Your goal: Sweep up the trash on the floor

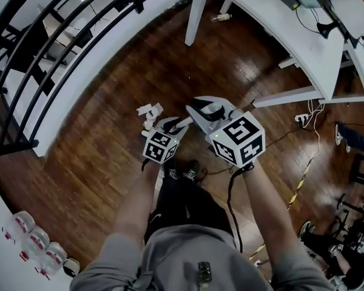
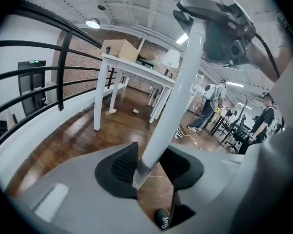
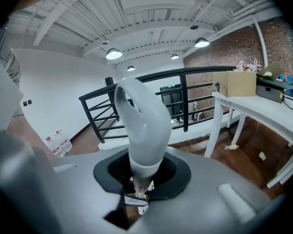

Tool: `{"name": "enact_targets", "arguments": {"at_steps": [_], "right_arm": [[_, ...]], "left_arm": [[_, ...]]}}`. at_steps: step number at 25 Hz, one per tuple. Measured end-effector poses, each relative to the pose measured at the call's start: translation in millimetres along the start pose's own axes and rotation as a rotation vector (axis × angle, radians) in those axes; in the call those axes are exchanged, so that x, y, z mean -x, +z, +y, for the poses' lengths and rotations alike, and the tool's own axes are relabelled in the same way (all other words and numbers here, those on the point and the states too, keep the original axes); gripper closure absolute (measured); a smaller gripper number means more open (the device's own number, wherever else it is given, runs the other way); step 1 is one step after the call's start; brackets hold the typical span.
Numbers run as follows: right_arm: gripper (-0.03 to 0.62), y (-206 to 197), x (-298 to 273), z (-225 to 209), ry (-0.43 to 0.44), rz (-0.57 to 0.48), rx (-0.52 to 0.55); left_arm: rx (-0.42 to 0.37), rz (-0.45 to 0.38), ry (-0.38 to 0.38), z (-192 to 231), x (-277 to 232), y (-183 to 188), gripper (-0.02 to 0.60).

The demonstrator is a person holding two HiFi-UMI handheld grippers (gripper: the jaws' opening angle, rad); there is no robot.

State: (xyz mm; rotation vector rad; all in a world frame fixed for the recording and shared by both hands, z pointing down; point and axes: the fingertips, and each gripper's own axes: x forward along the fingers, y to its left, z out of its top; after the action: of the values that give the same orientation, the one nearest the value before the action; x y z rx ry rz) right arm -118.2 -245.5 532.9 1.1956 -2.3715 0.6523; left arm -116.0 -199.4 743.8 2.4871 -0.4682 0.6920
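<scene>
Crumpled white paper trash [image 1: 149,112] lies on the wooden floor just ahead of my left gripper [image 1: 170,127]. My left gripper [image 2: 149,167] is shut on a white pole [image 2: 178,96] that slants up toward the right gripper [image 2: 224,33]. My right gripper [image 3: 141,179] is shut on a white handle [image 3: 141,126] with a looped end, which rises from between its pads. In the head view this handle [image 1: 201,109] sticks out ahead of the right gripper [image 1: 209,119]. The tool's lower end is hidden. A bottle [image 1: 221,17] and a small scrap [image 2: 136,111] lie under the table.
A long white table [image 1: 291,35] with a cardboard box [image 2: 119,48] stands ahead on the right. A black railing [image 1: 48,53] curves along the left. Water bottles [image 1: 30,241] stand at the near left. Cables and a power strip [image 1: 303,119] lie right. People [image 2: 207,106] stand beyond.
</scene>
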Motion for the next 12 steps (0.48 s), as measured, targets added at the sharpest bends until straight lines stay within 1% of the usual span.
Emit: {"name": "enact_targets", "arguments": {"at_steps": [3,6,9,12], "right_arm": [[0.537,18,-10,0,0.008,-0.012,0.047],[0.537,29,-17,1,0.018,-0.016,0.069],[0.537,32,-14,-2,0.031,-0.013,0.054],[0.537,35,4,-10,0.041,-0.024,0.034]], "left_arm": [[-0.002,-0.035,0.020,18,1,18,0.445],[0.000,-0.042,0.031,27,4,28,0.445],[-0.004,-0.012,0.029,23,7,30,0.446],[-0.019,0.016,0.033,9,8,37,0.448]]}}
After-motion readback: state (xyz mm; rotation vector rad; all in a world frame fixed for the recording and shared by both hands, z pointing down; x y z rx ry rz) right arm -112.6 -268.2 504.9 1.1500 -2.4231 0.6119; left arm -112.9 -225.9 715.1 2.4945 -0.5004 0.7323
